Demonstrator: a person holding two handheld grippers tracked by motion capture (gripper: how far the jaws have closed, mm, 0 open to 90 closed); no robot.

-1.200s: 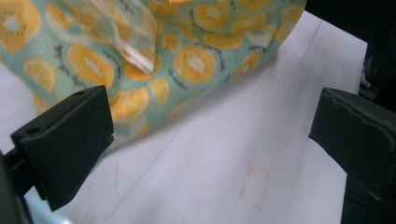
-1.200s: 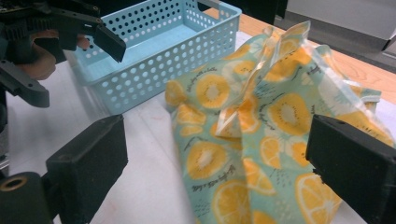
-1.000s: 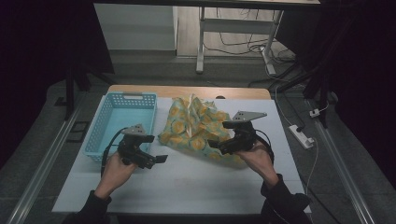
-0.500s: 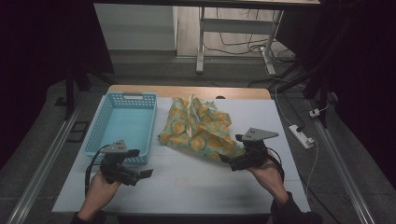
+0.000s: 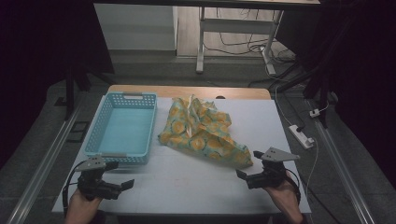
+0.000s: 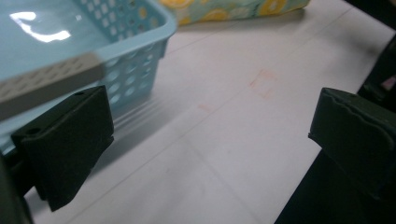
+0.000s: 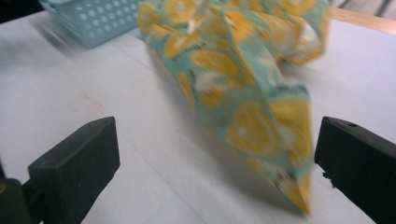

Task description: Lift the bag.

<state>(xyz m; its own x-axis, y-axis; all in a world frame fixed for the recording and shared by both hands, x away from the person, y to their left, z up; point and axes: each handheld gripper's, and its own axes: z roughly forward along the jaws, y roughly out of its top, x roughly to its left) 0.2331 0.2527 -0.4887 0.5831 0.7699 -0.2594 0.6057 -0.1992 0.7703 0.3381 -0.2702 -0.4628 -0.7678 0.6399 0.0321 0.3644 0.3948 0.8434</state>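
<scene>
lying crumpled near the middle of the white table top [image 5: 187,182] is a teal cloth printed with yellow lemon slices [image 5: 201,133], its far end bunched up and one pointed corner stretching toward the near right. just to its left stands a light blue perforated plastic basket [image 5: 122,128], close beside the cloth; whether the two touch cannot be told from above.

the left gripper [image 5: 122,185] rests at the near left edge of the table, held in the person's left hand [image 5: 80,207], in front of the basket's near rim. in the left gripper view its two black jaws stand wide apart with only bare table between them, the basket's corner [image 6: 140,56] just beyond the left jaw.

the right gripper [image 5: 243,175] sits at the near right, held in the right hand [image 5: 285,198], just short of the cloth's pointed corner. in the right gripper view its jaws are spread wide, and the cloth's corner [image 7: 280,154] lies on the table ahead of them, nearer the right jaw, not clamped.
</scene>
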